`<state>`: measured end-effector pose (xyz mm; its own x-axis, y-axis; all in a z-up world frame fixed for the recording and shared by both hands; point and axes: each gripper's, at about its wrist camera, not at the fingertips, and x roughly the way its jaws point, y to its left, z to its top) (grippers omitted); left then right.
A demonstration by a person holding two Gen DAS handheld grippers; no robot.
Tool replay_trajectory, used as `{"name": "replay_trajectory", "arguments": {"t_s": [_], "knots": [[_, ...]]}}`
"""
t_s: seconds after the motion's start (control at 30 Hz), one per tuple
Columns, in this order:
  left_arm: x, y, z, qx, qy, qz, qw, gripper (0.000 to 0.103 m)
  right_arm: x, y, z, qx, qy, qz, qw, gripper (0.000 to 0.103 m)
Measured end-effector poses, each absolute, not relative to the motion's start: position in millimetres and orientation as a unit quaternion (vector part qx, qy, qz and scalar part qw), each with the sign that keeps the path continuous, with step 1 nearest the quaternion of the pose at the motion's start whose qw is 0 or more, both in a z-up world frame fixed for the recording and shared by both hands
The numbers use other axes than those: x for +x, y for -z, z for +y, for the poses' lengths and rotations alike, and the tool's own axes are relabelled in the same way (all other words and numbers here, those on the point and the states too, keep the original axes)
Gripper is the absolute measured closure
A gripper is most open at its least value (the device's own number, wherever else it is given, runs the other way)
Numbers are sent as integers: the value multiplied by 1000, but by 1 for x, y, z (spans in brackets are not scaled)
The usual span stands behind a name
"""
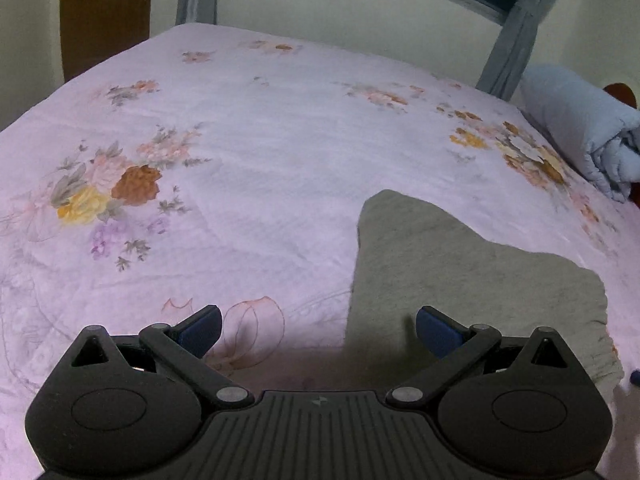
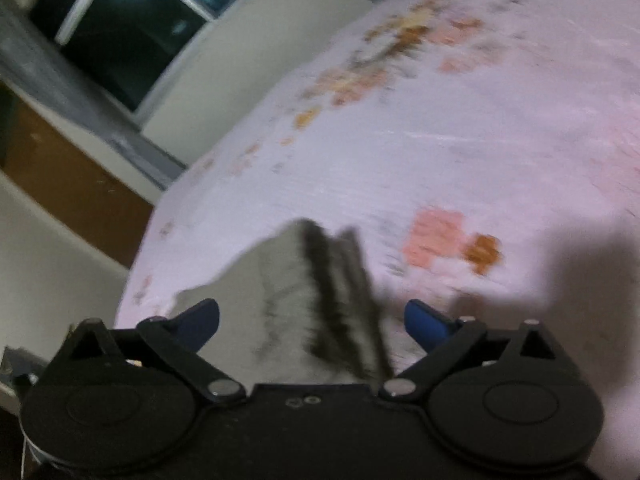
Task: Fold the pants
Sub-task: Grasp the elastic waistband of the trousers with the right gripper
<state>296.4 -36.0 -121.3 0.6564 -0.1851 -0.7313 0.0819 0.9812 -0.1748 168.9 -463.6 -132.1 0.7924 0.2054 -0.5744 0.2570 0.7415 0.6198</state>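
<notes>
— Pink floral bedsheet (image 1: pixel 280 168) fills my left view, with a rolled blue blanket (image 1: pixel 580 136) at its far right edge and a curtain (image 1: pixel 508 52) behind. What have you got hold of?

— Nothing. My left gripper (image 1: pixel 318 330) has its jaws wide apart, empty, over the sheet. The grey pants (image 1: pixel 460 280) lie flat just ahead and to the right, already looking doubled into a compact shape.

— And the other side?

— Blurred, with a dark window (image 2: pixel 120 28) off the bed's edge. My right gripper (image 2: pixel 312 320) is spread wide too, pads pressing nothing. The pants (image 2: pixel 256 288) sit between and ahead of the jaws, a dark striped band (image 2: pixel 340 304) across them.

— So how would you go on?

— I'd say: bite an edge through every layer, both sides level, lift low, lay it over squarely, then smooth it.
</notes>
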Motion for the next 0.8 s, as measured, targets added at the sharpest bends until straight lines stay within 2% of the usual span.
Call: {"name": "replay_trajectory", "arguments": {"t_s": [0.17,0.8], "knots": [[293,123,-39,-60,70,419,903,1,169,150,-462,377,20,324,868,11],[298,134,-40,-73,92,432,894,0,175,151,-463,383,-8,342,858,11]]}}
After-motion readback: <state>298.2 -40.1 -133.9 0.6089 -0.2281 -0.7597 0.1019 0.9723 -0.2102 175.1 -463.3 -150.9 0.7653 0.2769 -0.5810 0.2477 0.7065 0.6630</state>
